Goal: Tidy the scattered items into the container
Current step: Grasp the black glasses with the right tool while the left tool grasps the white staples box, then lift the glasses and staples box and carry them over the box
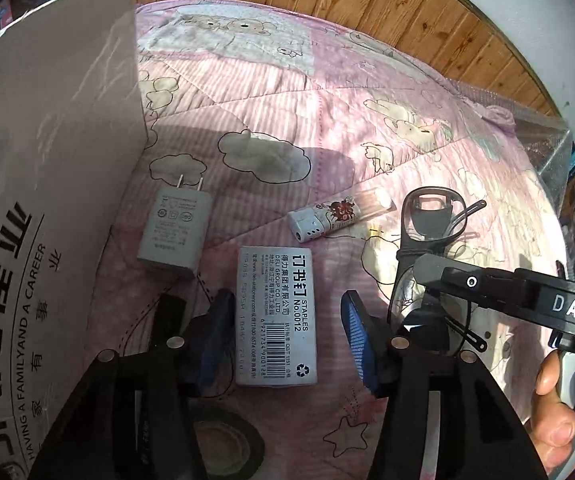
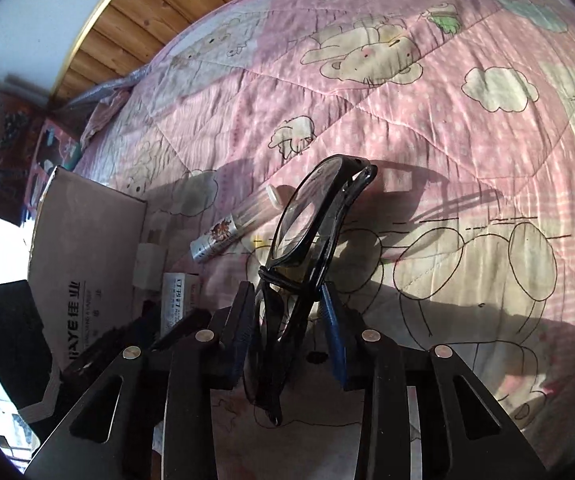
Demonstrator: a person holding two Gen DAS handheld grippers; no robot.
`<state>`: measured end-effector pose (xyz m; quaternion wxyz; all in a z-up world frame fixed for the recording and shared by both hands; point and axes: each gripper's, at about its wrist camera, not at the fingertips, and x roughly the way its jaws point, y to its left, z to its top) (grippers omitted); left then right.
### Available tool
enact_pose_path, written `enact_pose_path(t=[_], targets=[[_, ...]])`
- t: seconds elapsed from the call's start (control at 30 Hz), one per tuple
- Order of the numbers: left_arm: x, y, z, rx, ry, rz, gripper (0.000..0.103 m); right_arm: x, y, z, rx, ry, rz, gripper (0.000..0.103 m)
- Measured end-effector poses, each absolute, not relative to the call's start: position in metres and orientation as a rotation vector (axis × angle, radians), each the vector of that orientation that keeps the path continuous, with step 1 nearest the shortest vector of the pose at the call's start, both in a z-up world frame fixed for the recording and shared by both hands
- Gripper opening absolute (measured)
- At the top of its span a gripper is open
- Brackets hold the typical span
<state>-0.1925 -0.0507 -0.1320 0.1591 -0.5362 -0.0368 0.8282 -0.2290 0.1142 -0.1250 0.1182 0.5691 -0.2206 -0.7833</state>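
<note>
Glasses (image 2: 319, 216) are the item in hand: black-framed, folded, clamped between the right claw (image 2: 287, 312) pads, lifted off the pink quilt (image 2: 467, 148), lenses standing up ahead of the fingertips; the left wrist view shows the same pair (image 1: 431, 220) held to the right of the staple box. Cardboard box (image 1: 47, 160), the container, stands at the left edge of the bed; its inside is not visible, so cannot tell what is already in. Left on the quilt: staple box (image 1: 275, 316), grey charger (image 1: 175, 232) just beside the carton wall, lighter (image 1: 339, 214) between charger and glasses, a tape roll (image 1: 223, 440) under the left claw; so, judging by that, task is early to mid, at least four items plus the glasses to go. Left claw (image 1: 287, 336) is released, pads spread either side of the staple box, not touching it as far as I can tell; box lies lengthwise between the fingers, well placed for a pinch.
</note>
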Motion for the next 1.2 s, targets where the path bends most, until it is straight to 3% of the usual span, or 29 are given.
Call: enact_pose_path(t=[0.03, 0.1, 0.17, 0.27, 0.4, 0.53, 0.67, 0.8, 1.2], targets=[[-0.192, -0.046, -0.132, -1.526, -0.055, 2.377, 0.053, -0.231, 0.111, -0.127, 1.660, -0.635, -2.290, 0.041], [-0.190, -0.043, -0.132, -1.517, 0.009, 2.393, 0.043, -0.234, 0.106, -0.130, 1.611, -0.648, -2.307, 0.057], [-0.188, -0.046, -0.133, -1.504, 0.014, 2.392, 0.042, -0.235, 0.097, -0.129, 1.551, -0.608, -2.356, 0.058], [-0.188, -0.045, -0.134, -1.479, 0.039, 2.402, 0.043, -0.233, 0.092, -0.127, 1.552, -0.502, -2.408, 0.041], [-0.191, -0.043, -0.135, -1.459, 0.051, 2.399, 0.038, -0.231, 0.103, -0.126, 1.579, -0.591, -2.385, 0.031], [-0.190, -0.061, -0.127, -1.493, -0.105, 2.357, 0.038, -0.222, 0.105, -0.112, 1.567, -0.616, -2.373, 0.030], [-0.175, -0.066, -0.115, -1.504, -0.137, 2.330, 0.038, -0.209, 0.099, -0.096, 1.552, -0.552, -2.361, 0.030], [-0.152, -0.064, -0.108, -1.529, -0.120, 2.296, 0.038, -0.187, 0.092, -0.085, 1.565, -0.391, -2.360, 0.030], [-0.115, -0.065, -0.081, -1.529, -0.028, 2.366, 0.038, -0.162, 0.083, -0.075, 1.518, -0.367, -2.379, 0.030]])
